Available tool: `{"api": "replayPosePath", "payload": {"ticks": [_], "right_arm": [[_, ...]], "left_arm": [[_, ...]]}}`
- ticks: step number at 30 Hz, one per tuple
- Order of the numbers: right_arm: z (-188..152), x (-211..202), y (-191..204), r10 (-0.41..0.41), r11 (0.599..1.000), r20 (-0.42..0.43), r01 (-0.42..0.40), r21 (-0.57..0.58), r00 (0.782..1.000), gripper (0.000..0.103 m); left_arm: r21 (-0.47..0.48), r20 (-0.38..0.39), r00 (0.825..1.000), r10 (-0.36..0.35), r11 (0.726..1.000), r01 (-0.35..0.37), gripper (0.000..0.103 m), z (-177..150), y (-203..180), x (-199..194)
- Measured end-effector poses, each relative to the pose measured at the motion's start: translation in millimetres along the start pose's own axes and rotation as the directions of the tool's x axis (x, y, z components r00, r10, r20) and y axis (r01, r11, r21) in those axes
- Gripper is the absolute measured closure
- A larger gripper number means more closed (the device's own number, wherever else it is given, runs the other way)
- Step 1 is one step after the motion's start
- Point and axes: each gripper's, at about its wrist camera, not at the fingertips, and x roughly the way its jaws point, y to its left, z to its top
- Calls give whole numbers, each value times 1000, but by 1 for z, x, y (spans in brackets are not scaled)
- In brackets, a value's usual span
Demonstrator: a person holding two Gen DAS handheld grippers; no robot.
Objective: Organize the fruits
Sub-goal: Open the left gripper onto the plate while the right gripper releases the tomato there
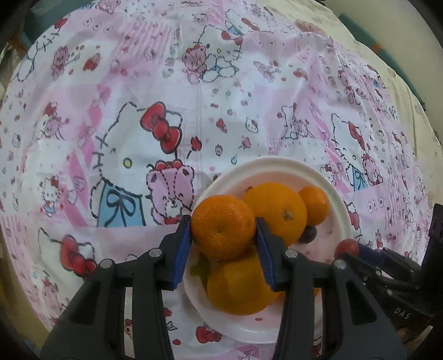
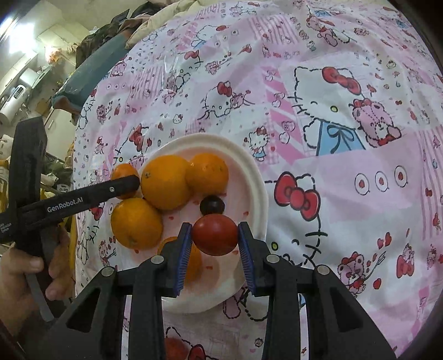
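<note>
A thin, glossy tablecloth (image 1: 221, 110) printed with cartoon cats, red bows and pink bears covers the whole table, creased in long folds and pale pink and white all over. On it sits a round white foam plate (image 1: 279, 163) with small red marks on its face.

The left gripper (image 1: 223, 241), black with blue ribbed pads, has its fingers closed against the two sides of a dimpled orange mandarin (image 1: 223, 225), held above the plate's near-left rim. Below it on the plate lies a larger smooth orange (image 1: 238, 288); behind it another orange with a stem scar (image 1: 277, 210), a smaller mandarin (image 1: 315, 205) at the far right, and a dark round grape-like fruit (image 1: 308, 234) tucked beside them.

The right gripper (image 2: 215, 246) clamps a small red tomato (image 2: 215, 234) between its pads, over the plate (image 2: 257, 177), just in front of the dark fruit (image 2: 212, 205). From this side the left tool's finger shows, with a bare hand (image 2: 25, 277) round its handle.

Beyond the table edge the room is cluttered: a heap of clothing (image 2: 155, 19) and dark cloth, a teal bar (image 2: 91, 72), pale walls and a white appliance (image 2: 13, 102) at far left.
</note>
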Motion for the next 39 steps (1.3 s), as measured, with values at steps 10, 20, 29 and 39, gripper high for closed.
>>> {"api": "replayPosePath", "payload": {"ticks": [10, 20, 29, 39], "right_arm": [[2, -5, 0, 39, 999, 23, -39, 11, 999, 42], [9, -24, -6, -9, 1000, 78, 8, 22, 997, 37], [0, -52, 0, -42, 999, 123, 41, 8, 991, 36], [-23, -84, 17, -31, 1000, 156, 30, 4, 987, 36]], "left_arm": [[-65, -6, 999, -44, 997, 44, 27, 0, 11, -2], [-77, 60, 998, -12, 997, 17, 27, 3, 15, -24], [-41, 93, 996, 7, 999, -3, 27, -13, 11, -47], [-7, 126, 991, 33, 999, -32, 25, -49, 6, -85]]}}
